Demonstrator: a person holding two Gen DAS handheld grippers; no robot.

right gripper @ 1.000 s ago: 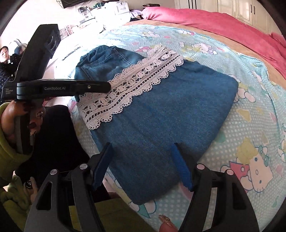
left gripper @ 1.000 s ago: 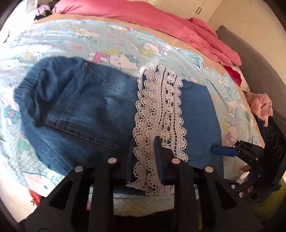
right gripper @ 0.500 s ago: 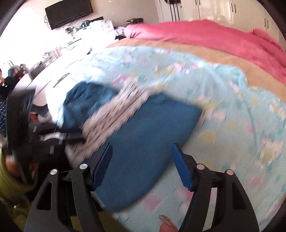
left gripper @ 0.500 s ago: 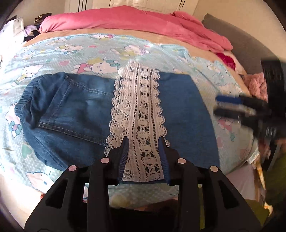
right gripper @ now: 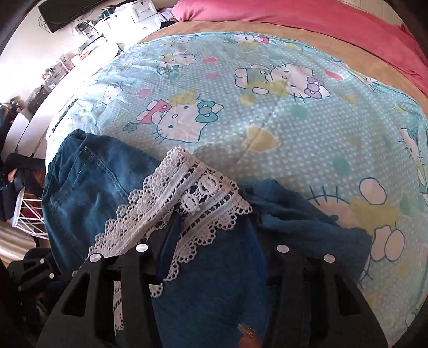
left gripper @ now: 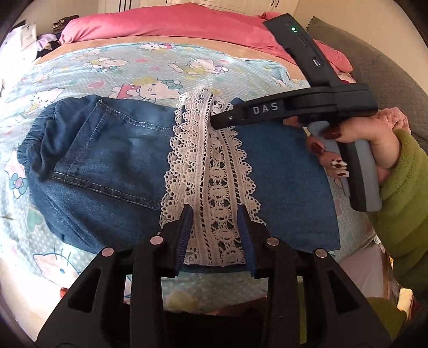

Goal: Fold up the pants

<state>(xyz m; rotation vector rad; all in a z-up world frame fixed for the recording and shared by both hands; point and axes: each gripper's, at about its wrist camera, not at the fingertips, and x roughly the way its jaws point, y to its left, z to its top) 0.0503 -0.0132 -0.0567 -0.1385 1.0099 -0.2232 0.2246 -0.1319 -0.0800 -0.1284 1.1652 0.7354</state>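
Folded blue jeans [left gripper: 112, 166] lie on the cartoon-cat bedsheet [left gripper: 149, 67], with a white lace band [left gripper: 211, 171] running across their middle. My left gripper [left gripper: 214, 214] straddles the near end of the lace; its jaws stand slightly apart and the lace lies flat between them. My right gripper [left gripper: 214, 121], held by a hand in a green sleeve [left gripper: 401, 192], reaches in from the right to the far end of the lace. In the right wrist view the right gripper [right gripper: 216, 216] is closing with lace [right gripper: 187, 195] and bunched denim [right gripper: 289, 211] between the jaws. Denim hides its right finger.
A pink quilt [left gripper: 171, 24] lies along the far side of the bed. A grey upholstered piece [left gripper: 379, 77] and a pink fuzzy item [left gripper: 398, 117] are at the right. A white wire basket [right gripper: 26, 214] and white furniture [right gripper: 107, 45] stand past the bed's left edge.
The right gripper swung from the jeans' right end over to the far end of the lace, and its jaws narrowed. The left gripper loosened from the lace it pinched.
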